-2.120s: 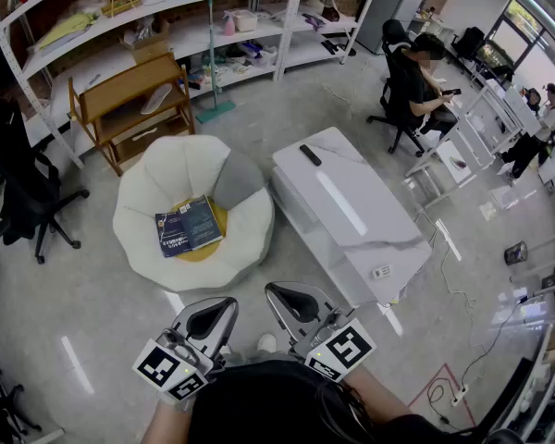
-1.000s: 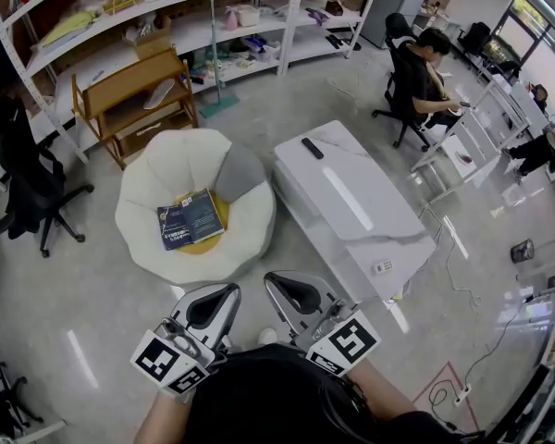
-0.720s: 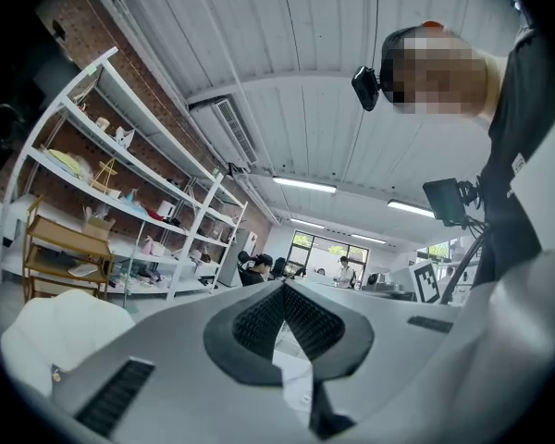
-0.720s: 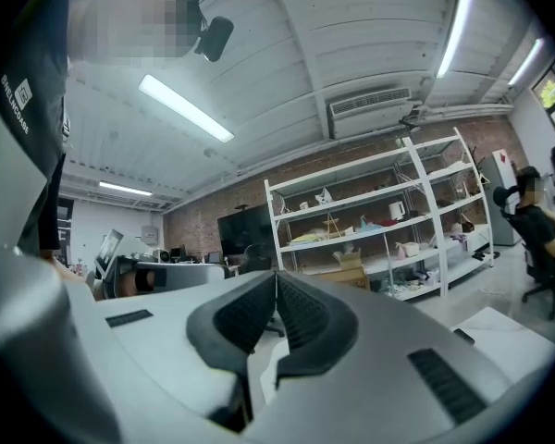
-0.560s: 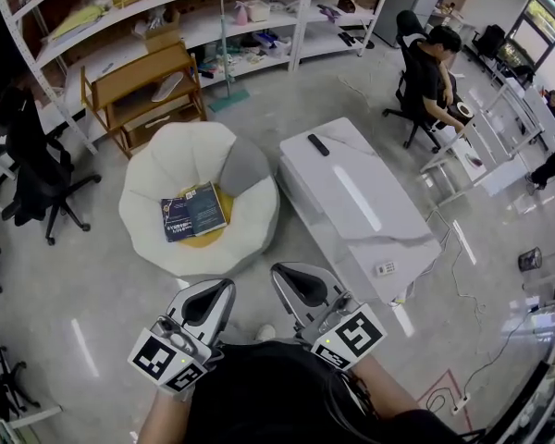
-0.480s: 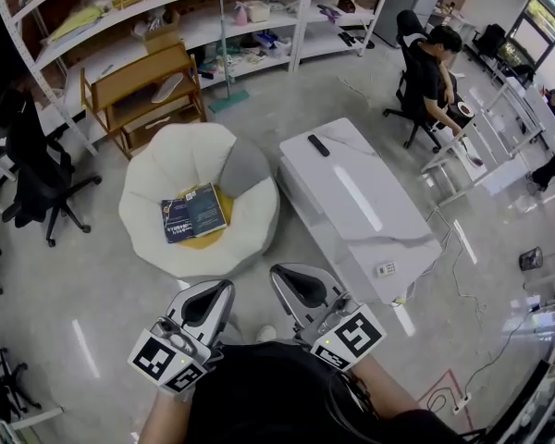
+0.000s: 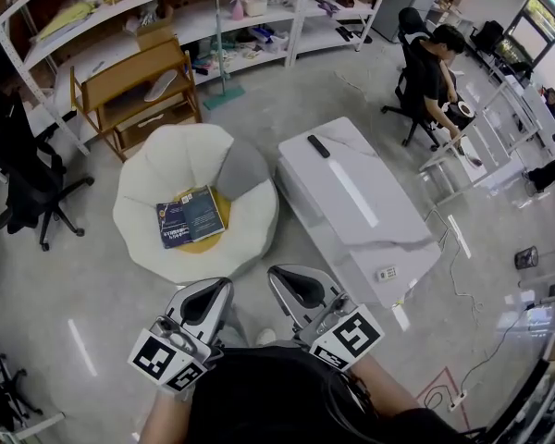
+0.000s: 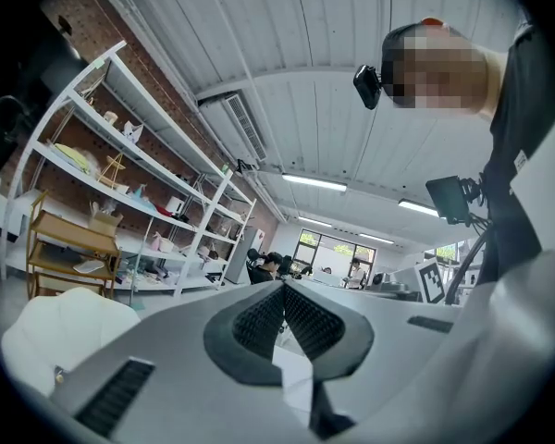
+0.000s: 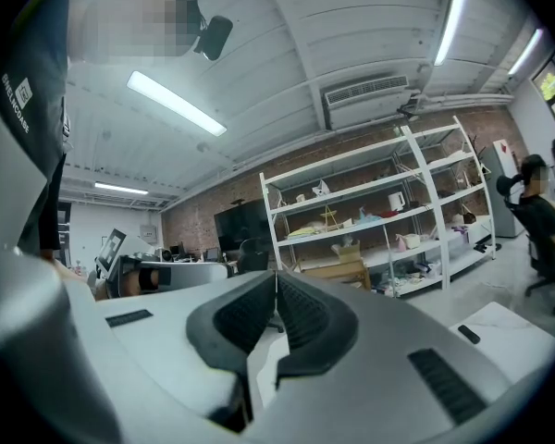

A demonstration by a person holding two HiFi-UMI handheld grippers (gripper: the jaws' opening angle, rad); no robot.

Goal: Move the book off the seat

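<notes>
At the far left of the head view a black office chair [image 7: 23,169] stands on the pale floor [image 7: 102,285], with long white shelves [image 7: 166,21] running behind it. A low wooden rack [image 7: 134,91] sits in front of those shelves. Just right of it is the round white seat [image 7: 157,188]. The book [image 7: 190,218], dark blue, lies flat on a yellow cushion [image 7: 201,245] in the hollow of the seat, with a grey cushion [image 7: 240,169] propped just behind it to the right.

Near the bottom edge, the left tool [image 7: 217,289] is held level in front of the person's body, well short of the seat. Its jaws are pressed together with nothing between them, as the left gripper view shows [image 8: 283,289]. Beside it, the right tool [image 7: 282,276] is held the same way, its jaws likewise pressed together and empty [image 9: 276,280].

Right of the seat stands a long white bench [image 7: 388,229]. A black remote [image 7: 318,146] lies near its far end and a small white keypad [image 7: 383,273] near its front corner. Further right, a person [image 7: 430,72] sits on an office chair at a desk.
</notes>
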